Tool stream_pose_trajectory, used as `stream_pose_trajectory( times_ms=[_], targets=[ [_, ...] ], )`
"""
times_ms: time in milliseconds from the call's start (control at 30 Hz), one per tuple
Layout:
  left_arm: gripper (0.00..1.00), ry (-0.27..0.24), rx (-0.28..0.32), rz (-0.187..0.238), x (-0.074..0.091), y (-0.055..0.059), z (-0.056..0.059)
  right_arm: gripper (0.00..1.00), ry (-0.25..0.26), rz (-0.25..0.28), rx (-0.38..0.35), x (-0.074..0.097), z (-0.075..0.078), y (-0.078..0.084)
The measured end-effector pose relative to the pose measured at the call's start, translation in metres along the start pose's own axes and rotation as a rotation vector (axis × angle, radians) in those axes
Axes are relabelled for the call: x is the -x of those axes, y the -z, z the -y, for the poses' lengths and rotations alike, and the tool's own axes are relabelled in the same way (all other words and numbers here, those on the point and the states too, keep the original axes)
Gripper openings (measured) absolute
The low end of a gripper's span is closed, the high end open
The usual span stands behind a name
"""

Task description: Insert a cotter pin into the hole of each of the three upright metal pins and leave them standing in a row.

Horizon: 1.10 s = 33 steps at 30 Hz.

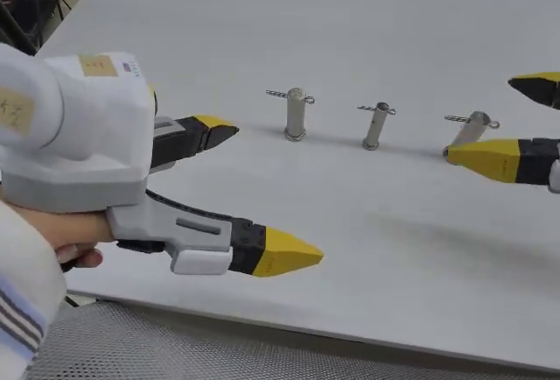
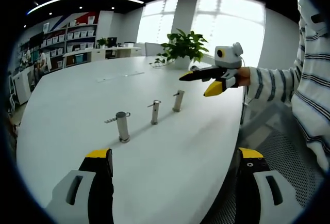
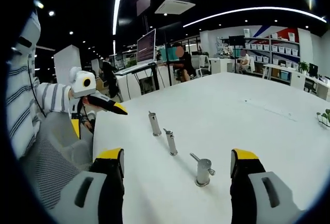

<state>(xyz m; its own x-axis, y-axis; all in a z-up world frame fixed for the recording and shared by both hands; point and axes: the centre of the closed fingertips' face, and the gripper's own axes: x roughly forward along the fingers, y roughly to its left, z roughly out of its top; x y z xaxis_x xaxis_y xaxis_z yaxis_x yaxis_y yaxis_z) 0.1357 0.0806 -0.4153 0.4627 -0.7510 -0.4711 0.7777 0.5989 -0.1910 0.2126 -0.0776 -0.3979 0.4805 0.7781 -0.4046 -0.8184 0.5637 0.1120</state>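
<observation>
Looking along the right claw (image 1: 479, 117), we find the right pin (image 3: 203, 171) straight ahead, between its two wide-spread jaws, which hold nothing. It is much nearer this claw than the other. Whether the lower jaw touches the pin's foot we cannot tell, since that jaw covers the base in the head view. The pin's long axis stands upright on the desk (image 1: 394, 249). Its cotter pin (image 1: 470, 120) lies crosswise through the top, roughly along the row. The middle pin (image 1: 375, 128) and the left pin (image 1: 296, 116) stand apart in the same line, each with its own wire crosspiece. The left claw (image 1: 278, 193) hangs well apart to the left, jaws wide and empty. The pins are dull grey metal cylinders with a flared foot, the cotter pins thin bright wire with a looped end, and the desk is smooth matte white. We judge that any backing-off should run straight rearward, so no jaw sweeps sideways into the pin.
</observation>
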Motion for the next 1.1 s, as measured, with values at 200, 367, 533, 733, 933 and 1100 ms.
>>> stream_pose_trajectory(
  times_ms=[200, 367, 533, 733, 933, 1100],
  targets=[
    [0.99, -0.021, 0.03, 0.014, 0.006, -0.001, -0.004, 0.89, 0.024, 0.007, -0.061, 0.013, -0.018, -0.001],
    [0.99, -0.033, 0.053, 0.016, 0.009, 0.001, -0.006, 0.92, 0.041, 0.027, -0.131, 0.02, -0.03, -0.001],
    [0.99, -0.024, 0.068, 0.015, 0.01, 0.002, -0.002, 0.94, 0.05, 0.036, -0.199, 0.026, -0.044, 0.006],
    [0.99, -0.033, 0.078, -0.011, 0.01, 0.007, -0.002, 0.97, 0.098, 0.021, -0.261, 0.036, -0.044, 0.018],
    [0.99, -0.071, 0.112, -0.003, 0.009, 0.007, -0.01, 0.97, 0.133, -0.004, -0.311, 0.043, -0.037, 0.032],
    [0.99, -0.086, 0.126, -0.02, 0.009, 0.012, -0.012, 0.97, 0.147, -0.016, -0.321, 0.043, -0.033, 0.037]
  ],
)
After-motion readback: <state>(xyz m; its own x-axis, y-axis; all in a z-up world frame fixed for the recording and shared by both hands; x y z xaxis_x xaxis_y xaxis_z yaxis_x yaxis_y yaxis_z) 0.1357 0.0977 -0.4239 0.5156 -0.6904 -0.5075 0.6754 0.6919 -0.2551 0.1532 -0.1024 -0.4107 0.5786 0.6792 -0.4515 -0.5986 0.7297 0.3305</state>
